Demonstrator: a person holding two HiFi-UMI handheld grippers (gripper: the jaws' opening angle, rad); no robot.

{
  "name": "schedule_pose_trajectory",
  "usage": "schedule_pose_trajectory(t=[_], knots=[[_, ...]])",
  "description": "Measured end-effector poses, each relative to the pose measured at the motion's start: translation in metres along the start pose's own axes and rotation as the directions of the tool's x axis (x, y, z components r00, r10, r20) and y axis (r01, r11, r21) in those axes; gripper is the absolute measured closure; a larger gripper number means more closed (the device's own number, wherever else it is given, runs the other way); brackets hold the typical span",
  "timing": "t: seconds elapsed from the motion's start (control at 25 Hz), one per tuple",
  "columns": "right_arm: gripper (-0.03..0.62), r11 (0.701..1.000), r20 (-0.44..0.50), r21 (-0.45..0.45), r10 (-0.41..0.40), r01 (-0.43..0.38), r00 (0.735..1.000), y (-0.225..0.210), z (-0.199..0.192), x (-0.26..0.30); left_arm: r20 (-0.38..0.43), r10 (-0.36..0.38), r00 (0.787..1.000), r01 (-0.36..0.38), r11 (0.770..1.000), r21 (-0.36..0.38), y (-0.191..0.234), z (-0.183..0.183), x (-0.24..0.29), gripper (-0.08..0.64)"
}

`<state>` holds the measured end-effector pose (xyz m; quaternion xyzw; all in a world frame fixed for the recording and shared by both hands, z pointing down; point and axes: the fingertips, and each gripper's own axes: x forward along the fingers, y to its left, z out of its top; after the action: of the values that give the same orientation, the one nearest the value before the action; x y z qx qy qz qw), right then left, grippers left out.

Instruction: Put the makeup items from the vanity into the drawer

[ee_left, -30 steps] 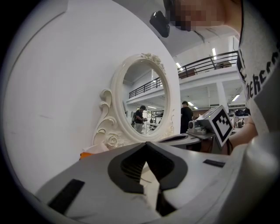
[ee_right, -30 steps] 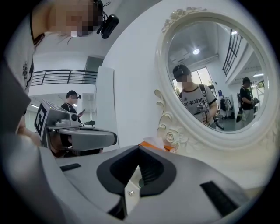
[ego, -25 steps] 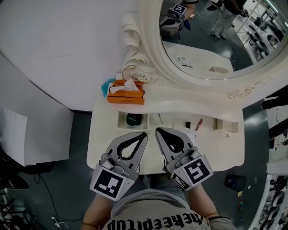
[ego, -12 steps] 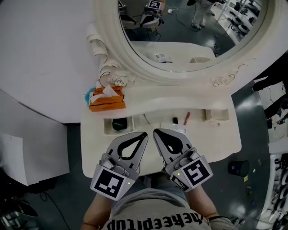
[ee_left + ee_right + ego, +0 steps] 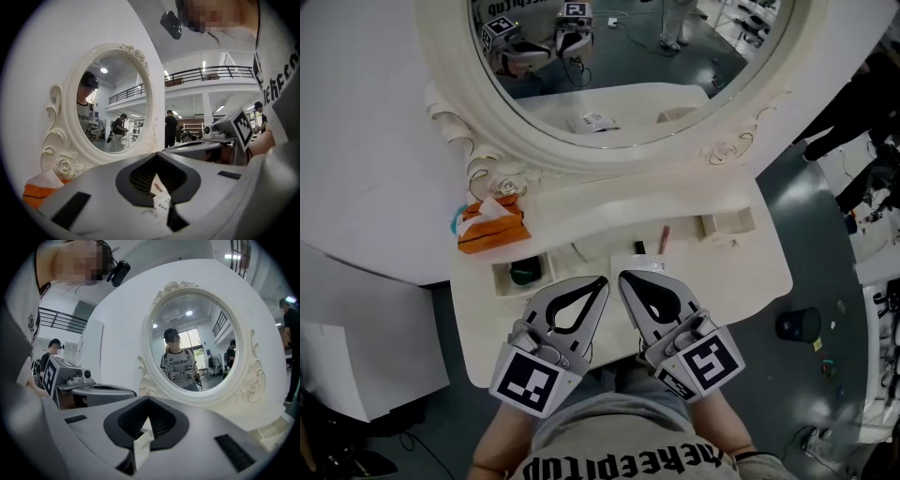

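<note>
On the white vanity top (image 5: 741, 281) lie a pink lipstick (image 5: 664, 238), a small black item (image 5: 639, 247) and a white packet (image 5: 639, 269). A dark green jar (image 5: 523, 274) sits in a recessed tray at the left. My left gripper (image 5: 600, 280) and right gripper (image 5: 624, 277) hover side by side over the vanity's front edge, both shut and holding nothing. In the left gripper view the shut left gripper (image 5: 157, 155) frames the packet (image 5: 161, 202) and the lipstick (image 5: 158, 186). The right gripper (image 5: 149, 400) is shut too. No drawer is visible.
An orange tissue box (image 5: 490, 228) stands at the back left under the oval mirror (image 5: 619, 66). A small open compartment (image 5: 722, 225) sits at the right of the top. A dark bin (image 5: 794, 325) stands on the floor to the right.
The head view has swung: the vanity and mirror have slid left and down in the frame. Both grippers stay shut in the same pose.
</note>
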<state>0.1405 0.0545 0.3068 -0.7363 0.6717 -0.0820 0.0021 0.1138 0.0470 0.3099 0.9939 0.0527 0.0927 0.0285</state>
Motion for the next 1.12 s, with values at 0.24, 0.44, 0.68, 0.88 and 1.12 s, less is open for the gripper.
schedule_pose_trajectory(t=[0.24, 0.44, 0.68, 0.88, 1.12], knots=[[0.583, 0.999, 0.023, 0.009, -0.054, 0.054, 0.998, -0.013, 0.005, -0.018, 0.002, -0.056, 0.998, 0.056, 0.998, 0.017, -0.014, 0.005, 0.015, 0.545], [0.583, 0.996, 0.038, 0.015, -0.092, 0.091, 0.995, -0.022, 0.009, -0.03, -0.001, -0.089, 0.996, 0.089, 0.996, 0.022, -0.024, 0.006, 0.024, 0.545], [0.583, 0.993, 0.045, 0.014, -0.116, 0.115, 0.992, -0.029, 0.011, -0.039, 0.002, -0.11, 0.994, 0.109, 0.993, 0.033, -0.031, 0.009, 0.03, 0.545], [0.583, 0.992, 0.055, 0.011, -0.124, 0.123, 0.991, -0.032, 0.014, -0.044, 0.003, -0.118, 0.993, 0.118, 0.992, 0.037, -0.036, 0.011, 0.034, 0.545], [0.583, 0.992, 0.054, 0.008, -0.123, 0.123, 0.991, -0.032, 0.014, -0.048, 0.002, -0.117, 0.993, 0.117, 0.992, 0.038, -0.039, 0.011, 0.035, 0.545]])
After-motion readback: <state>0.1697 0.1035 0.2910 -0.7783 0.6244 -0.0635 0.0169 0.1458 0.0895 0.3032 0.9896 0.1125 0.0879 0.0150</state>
